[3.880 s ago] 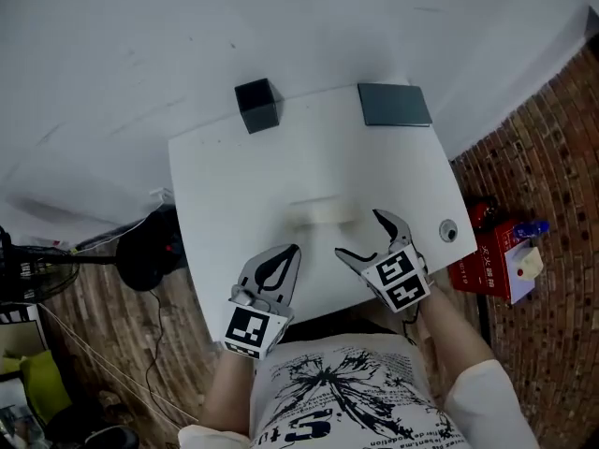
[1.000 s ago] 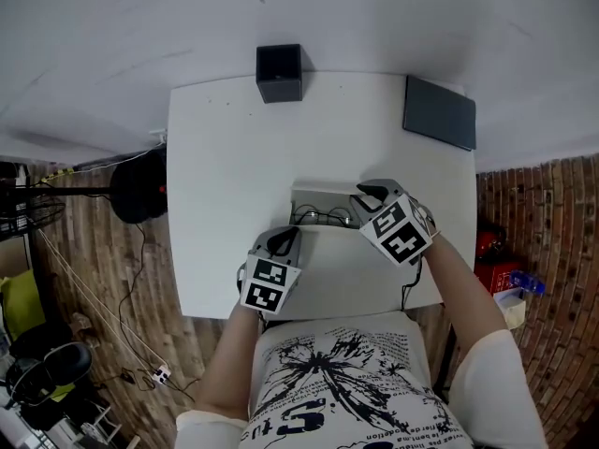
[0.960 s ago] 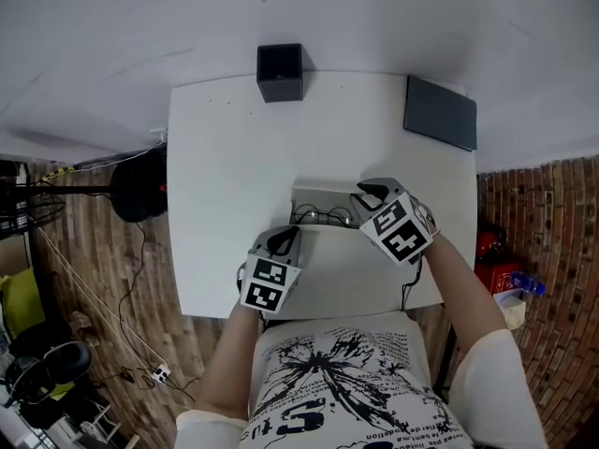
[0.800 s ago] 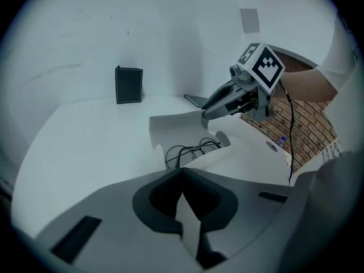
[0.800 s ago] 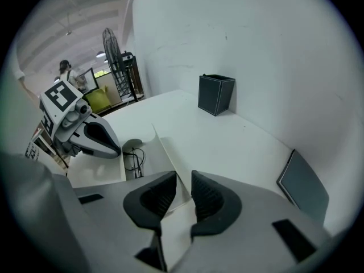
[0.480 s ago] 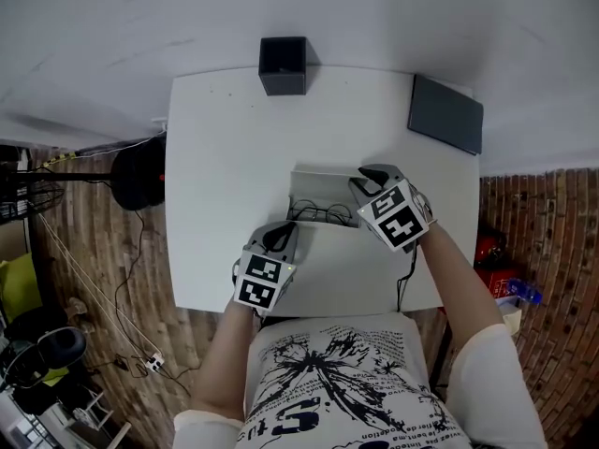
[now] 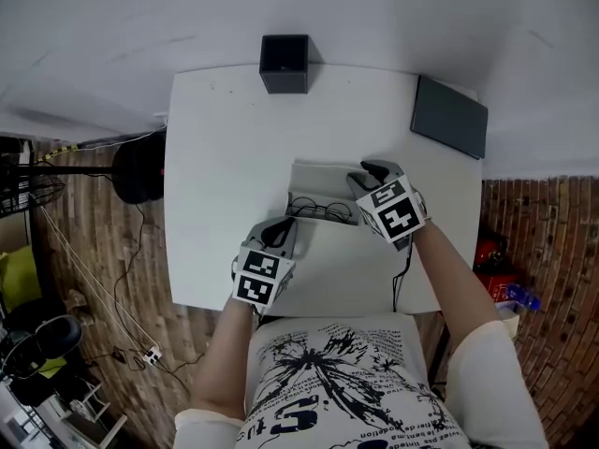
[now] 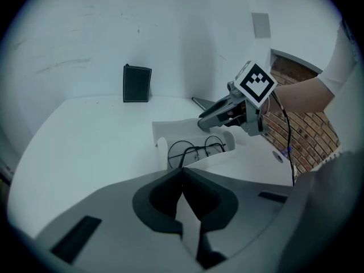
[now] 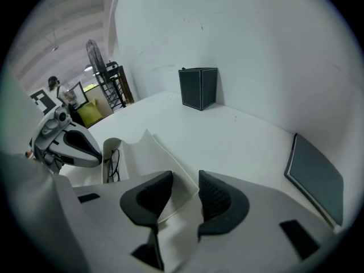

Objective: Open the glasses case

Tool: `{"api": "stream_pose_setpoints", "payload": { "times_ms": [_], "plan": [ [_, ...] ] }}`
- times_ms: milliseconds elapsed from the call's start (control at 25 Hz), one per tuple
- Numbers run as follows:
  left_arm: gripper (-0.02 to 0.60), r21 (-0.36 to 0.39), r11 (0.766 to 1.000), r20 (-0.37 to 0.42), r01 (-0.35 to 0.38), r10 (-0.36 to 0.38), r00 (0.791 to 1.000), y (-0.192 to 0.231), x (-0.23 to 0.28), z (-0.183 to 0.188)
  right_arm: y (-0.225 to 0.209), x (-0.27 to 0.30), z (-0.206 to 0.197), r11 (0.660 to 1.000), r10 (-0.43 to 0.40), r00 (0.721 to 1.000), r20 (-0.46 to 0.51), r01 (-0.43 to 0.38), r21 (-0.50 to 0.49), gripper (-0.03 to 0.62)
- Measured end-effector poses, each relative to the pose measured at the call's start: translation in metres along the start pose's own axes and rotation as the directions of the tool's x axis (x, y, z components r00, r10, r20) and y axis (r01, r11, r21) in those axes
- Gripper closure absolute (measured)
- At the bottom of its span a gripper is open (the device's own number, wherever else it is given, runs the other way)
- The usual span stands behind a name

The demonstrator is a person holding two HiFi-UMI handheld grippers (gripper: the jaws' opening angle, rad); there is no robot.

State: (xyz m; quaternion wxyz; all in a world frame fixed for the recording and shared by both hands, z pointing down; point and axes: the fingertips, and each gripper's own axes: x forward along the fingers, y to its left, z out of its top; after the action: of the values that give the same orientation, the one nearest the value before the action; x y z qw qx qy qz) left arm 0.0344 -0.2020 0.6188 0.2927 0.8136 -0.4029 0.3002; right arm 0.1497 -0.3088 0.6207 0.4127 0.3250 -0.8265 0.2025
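The white glasses case (image 7: 318, 178) lies open in the middle of the table, with dark wire-rimmed glasses (image 7: 321, 210) in its tray. My left gripper (image 7: 281, 228) is at the case's near edge, shut on the white front flap (image 8: 185, 218). My right gripper (image 7: 366, 172) is at the right end of the raised lid (image 9: 149, 152). Its jaws have just been opening; the lid's corner sits between the pads (image 9: 215, 195), which no longer press on it. The glasses (image 8: 196, 148) also show in the left gripper view, with the right gripper (image 8: 206, 120) above them.
A black open box (image 7: 284, 63) stands at the far edge of the white table (image 7: 220, 148). A dark flat pad (image 7: 449, 116) lies at the far right corner. Brick-patterned floor borders the table on the right; cables and a fan base lie on the left floor.
The case, closed four seconds ago, now stands open. Over the last second the right gripper carried the lid a little farther back. The left gripper stayed put.
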Motion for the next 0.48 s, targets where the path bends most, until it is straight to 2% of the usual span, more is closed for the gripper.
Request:
{"api": "stream_pose_setpoints", "payload": {
  "times_ms": [240,360,480],
  "plan": [
    [0.568,-0.020,1.000,0.004,-0.007,0.007,1.000,0.000,0.001,0.002,-0.005,0.000,-0.003,0.997,-0.024,1.000,-0.002,0.024,0.079,0.438],
    [0.568,-0.006,1.000,-0.016,-0.017,0.017,1.000,0.000,0.000,0.001,-0.004,-0.005,-0.003,0.991,-0.023,1.000,0.011,0.022,0.131,0.428],
    [0.568,0.013,1.000,-0.013,-0.026,0.027,1.000,0.000,-0.003,0.004,0.000,-0.017,0.004,0.994,-0.028,0.999,0.042,0.024,0.104,0.396]
  ]
}}
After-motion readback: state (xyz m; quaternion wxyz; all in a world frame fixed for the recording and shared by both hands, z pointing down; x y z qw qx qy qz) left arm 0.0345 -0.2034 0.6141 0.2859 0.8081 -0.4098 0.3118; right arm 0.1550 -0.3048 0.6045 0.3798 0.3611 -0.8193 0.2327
